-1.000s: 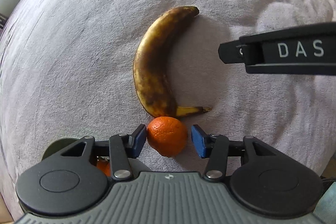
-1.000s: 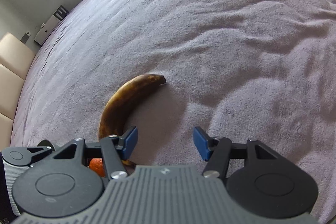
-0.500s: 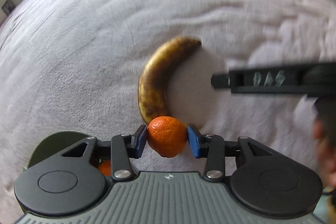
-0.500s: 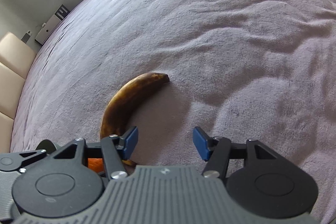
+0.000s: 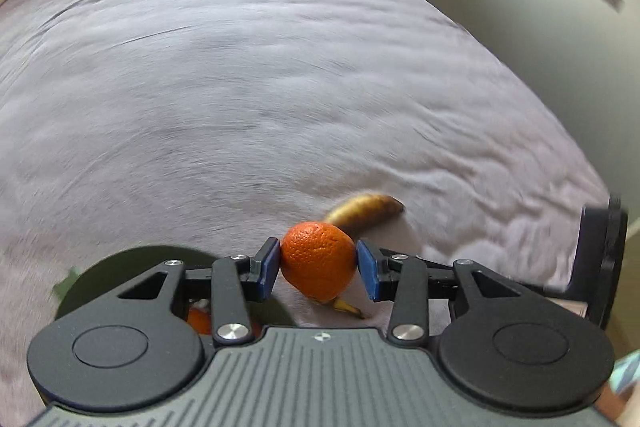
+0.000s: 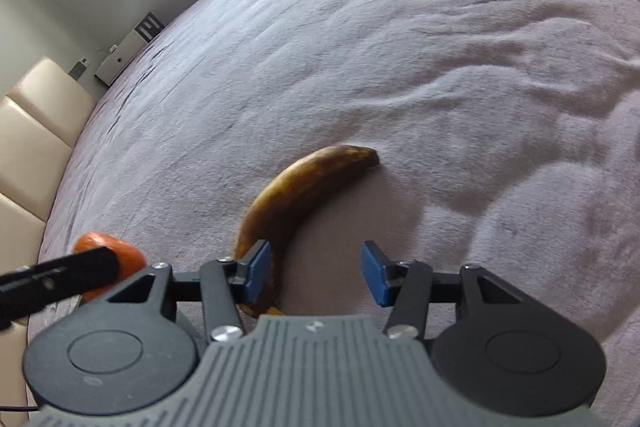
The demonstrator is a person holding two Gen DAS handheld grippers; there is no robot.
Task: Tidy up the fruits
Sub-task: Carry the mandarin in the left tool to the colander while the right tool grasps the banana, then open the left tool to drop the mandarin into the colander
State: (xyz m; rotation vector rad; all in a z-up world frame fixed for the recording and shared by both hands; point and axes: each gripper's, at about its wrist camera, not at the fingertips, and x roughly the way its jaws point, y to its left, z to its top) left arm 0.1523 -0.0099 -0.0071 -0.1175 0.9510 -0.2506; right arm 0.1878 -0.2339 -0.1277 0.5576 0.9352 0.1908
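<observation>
My left gripper (image 5: pixel 318 269) is shut on an orange (image 5: pixel 318 259) and holds it above the grey blanket (image 5: pixel 240 107). Behind the orange lies a brown-spotted banana (image 5: pixel 364 211). Under the left gripper sits a dark green dish (image 5: pixel 100 275) with another orange (image 5: pixel 198 319) in it. In the right wrist view my right gripper (image 6: pixel 316 273) hovers low over the stem end of the banana (image 6: pixel 296 195). Its jaws are closing, the left pad is over the banana's edge, and nothing is pressed between the pads. The held orange (image 6: pixel 120 255) shows at the left.
Beige padded panels (image 6: pixel 24 147) line the left side of the bed. A white cabinet (image 6: pixel 120 59) stands by the wall under a bright window. The blanket's right edge drops off near the wall (image 5: pixel 520 27).
The left gripper shut on the orange, then lifted it while rolling and tilting up. The right gripper crept closer to the banana and its jaws narrowed.
</observation>
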